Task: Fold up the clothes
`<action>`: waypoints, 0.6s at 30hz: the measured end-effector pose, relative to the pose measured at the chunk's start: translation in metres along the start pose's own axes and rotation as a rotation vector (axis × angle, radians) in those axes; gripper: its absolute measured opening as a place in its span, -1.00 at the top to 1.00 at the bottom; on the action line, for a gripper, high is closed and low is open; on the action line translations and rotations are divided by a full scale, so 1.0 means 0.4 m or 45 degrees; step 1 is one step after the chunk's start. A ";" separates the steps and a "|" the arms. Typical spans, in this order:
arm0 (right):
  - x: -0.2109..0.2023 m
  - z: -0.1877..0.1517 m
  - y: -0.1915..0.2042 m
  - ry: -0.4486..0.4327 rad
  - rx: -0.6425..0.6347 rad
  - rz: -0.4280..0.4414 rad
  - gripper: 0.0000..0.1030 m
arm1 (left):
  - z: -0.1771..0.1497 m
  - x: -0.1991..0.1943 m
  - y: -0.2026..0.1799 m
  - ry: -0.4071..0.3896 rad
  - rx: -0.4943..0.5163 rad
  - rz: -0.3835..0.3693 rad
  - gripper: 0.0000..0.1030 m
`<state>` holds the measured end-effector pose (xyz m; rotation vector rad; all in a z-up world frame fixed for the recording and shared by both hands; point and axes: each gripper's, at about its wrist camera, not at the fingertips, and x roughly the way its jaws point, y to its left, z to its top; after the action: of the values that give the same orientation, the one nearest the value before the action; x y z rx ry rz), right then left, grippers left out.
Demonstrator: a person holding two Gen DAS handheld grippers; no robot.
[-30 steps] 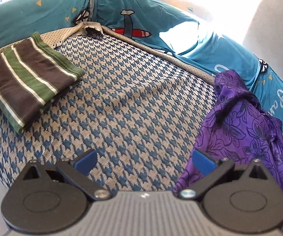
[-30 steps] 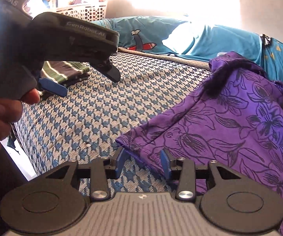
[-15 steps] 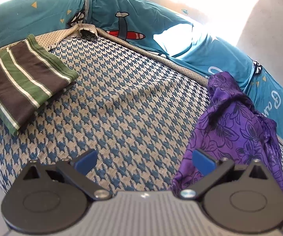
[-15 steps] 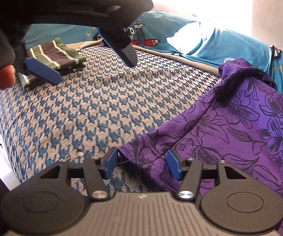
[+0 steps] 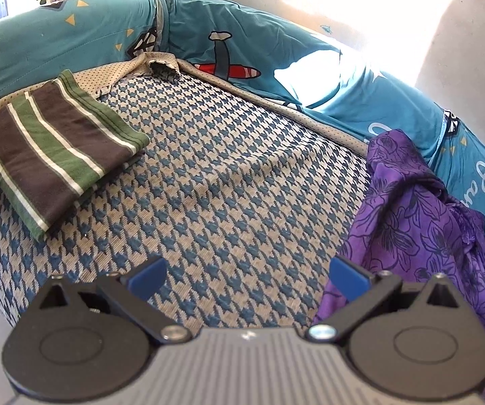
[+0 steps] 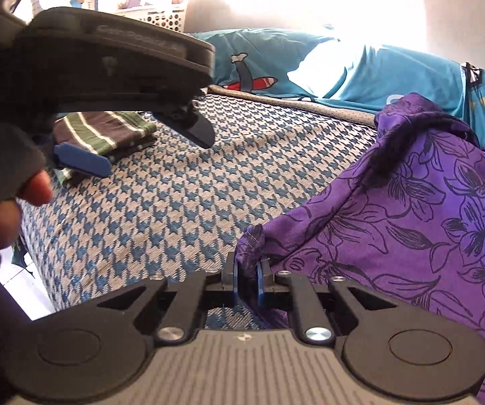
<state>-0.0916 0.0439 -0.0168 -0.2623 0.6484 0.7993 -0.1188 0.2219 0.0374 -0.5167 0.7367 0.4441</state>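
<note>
Right gripper (image 6: 246, 278) clamped on hem of crumpled purple blouse (image 6: 428, 209) at right of checked mattress (image 5: 242, 185), left gripper (image 5: 247, 275) spread and empty above it, folded striped shirt (image 5: 56, 155) far left: grip looks shallow, so drag gently.

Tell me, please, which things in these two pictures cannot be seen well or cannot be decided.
- Purple floral garment: its type is unclear; crumpled, and cut off by the right edge in both views.
- Striped folded garment: in the right wrist view the left tongs cover most of it.
- White basket: contents washed out by glare in the right wrist view.
- Right tongs: how much hem they pinch is hidden between the pads.
</note>
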 end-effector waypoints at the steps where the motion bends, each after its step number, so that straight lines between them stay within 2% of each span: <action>1: -0.007 -0.002 0.008 0.006 -0.013 0.019 0.78 | 0.000 -0.001 -0.001 -0.005 0.002 0.005 -1.00; 7: -0.047 -0.021 0.058 0.030 -0.040 0.125 0.78 | 0.003 -0.009 0.011 -0.033 -0.019 0.037 -1.00; 12: -0.034 -0.037 0.065 0.045 -0.027 0.124 0.75 | 0.006 -0.007 0.026 -0.040 -0.049 0.078 -1.00; 16: -0.059 -0.036 0.048 0.023 0.018 0.132 0.43 | 0.001 -0.007 0.011 -0.043 -0.010 0.080 -1.00; 18: -0.100 -0.045 0.039 -0.023 0.013 0.141 0.29 | -0.003 -0.007 0.000 -0.044 0.015 0.076 -0.99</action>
<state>-0.1317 0.0233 -0.0055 -0.2111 0.6538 0.9032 -0.1214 0.2204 0.0388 -0.4756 0.7223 0.5031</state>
